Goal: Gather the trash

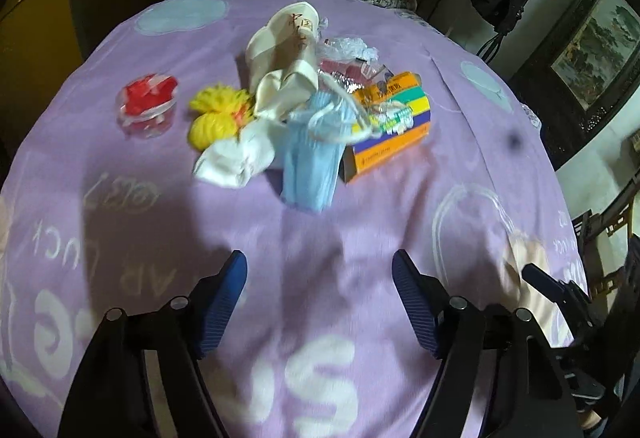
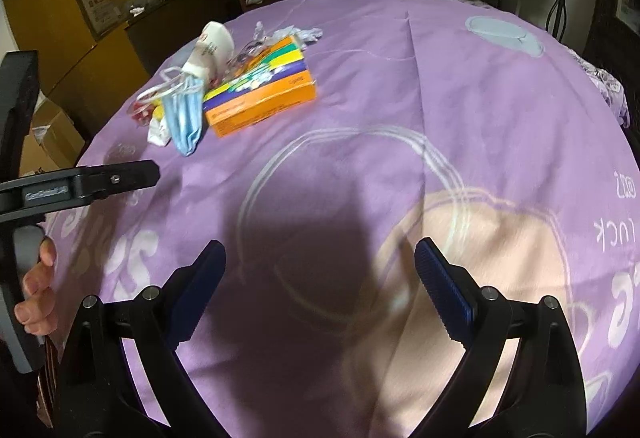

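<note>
**Trash pile untouched, both grippers empty**

Trash sits clustered mid-cloth, far side from both grippers: folded pale-blue face mask (image 1: 310, 150) nearest, leaning on an orange cardboard box with coloured stripes (image 1: 394, 122). Crumpled white tissue (image 1: 234, 160) and yellow ruffled wrapper (image 1: 218, 114) just left of the mask, tipped cream paper cup (image 1: 282, 50) behind, clear plastic cup with red scraps (image 1: 148, 106) apart on the left.

Left gripper (image 1: 320, 302): jaws spread, holding nothing, lined up on the mask. Right gripper (image 2: 320, 290): jaws spread, empty, over bare purple printed tablecloth (image 2: 400, 78).

Suggest taking the mask first: approach low, pinch the folded body, not the ear loops, which drape over the box and could drag it. Open cloth all round the pile; table edge well clear.
</note>
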### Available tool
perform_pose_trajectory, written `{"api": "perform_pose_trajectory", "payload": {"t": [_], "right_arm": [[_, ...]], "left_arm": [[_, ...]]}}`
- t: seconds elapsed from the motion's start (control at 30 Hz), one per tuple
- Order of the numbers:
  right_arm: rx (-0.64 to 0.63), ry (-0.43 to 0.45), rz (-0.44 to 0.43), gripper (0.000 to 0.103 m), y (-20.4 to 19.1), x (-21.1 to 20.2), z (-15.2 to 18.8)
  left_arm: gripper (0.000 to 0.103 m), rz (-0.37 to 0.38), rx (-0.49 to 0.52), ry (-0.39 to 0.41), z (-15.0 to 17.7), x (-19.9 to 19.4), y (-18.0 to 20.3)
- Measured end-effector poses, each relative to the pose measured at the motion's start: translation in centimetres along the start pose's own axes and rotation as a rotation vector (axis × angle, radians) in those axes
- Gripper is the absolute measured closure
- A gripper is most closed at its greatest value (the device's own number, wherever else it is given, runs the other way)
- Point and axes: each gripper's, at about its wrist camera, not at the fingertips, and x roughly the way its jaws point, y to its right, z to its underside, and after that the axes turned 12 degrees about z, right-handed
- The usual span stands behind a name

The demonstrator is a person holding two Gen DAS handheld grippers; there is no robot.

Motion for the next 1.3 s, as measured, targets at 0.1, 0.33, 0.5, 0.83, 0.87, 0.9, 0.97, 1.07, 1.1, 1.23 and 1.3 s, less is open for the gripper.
{"api": "perform_pose_trajectory", "payload": {"t": [0.1,0.33,0.5,0.83,0.87,0.9,0.97,1.07,1.1,1.23,1.3], "right_arm": [[0.019,0.006,-0.009,0.011,0.5,0.1,-0.5],[0.032,0.013,-0.013,0.011,0.8,0.2,-1.2],[-0.002,0.020,0.002,0.011,0.2,0.0,-1.0],[-0.029,0.009,0.023,0.011,-1.7,1.0,-3.2],[-0.030,0.002,0.017,0.011,-2.0,1.3,-3.4],[-0.029,-0.008,0.005,0.011,-2.4,1.8,-4.0],[-0.024,-0.020,-0.007,0.011,-3.2,2.6,-4.8],[-0.025,-0.024,0.013,0.011,-4.8,3.7,-6.0],[-0.034,-0.028,0.013,0.011,-5.3,4.1,-6.4],[-0.083,-0.042,0.035,0.011,-8.4,6.0,-7.8],[-0.097,-0.046,0.034,0.011,-9.4,6.6,-8.2]], "left_arm": [[0.038,-0.003,-0.005,-0.007,-1.2,1.3,-0.2],[0.046,-0.004,-0.041,-0.018,-3.6,3.2,-1.4],[0.074,0.002,-0.066,-0.052,-4.6,4.4,-2.2],[0.079,0.025,0.013,-0.034,-1.0,-0.8,-1.9],[0.079,0.024,0.016,-0.032,-0.4,-1.5,-2.2],[0.079,0.022,0.010,-0.028,0.3,-2.2,-2.8],[0.079,0.020,-0.010,-0.022,1.2,-3.2,-3.8],[0.079,0.001,-0.039,-0.011,2.1,-4.5,-5.3],[0.078,-0.005,-0.043,-0.008,2.2,-4.8,-5.6],[0.078,-0.039,-0.059,0.005,2.5,-5.4,-6.9],[0.078,-0.038,-0.073,0.010,2.5,-5.6,-7.5]]}}
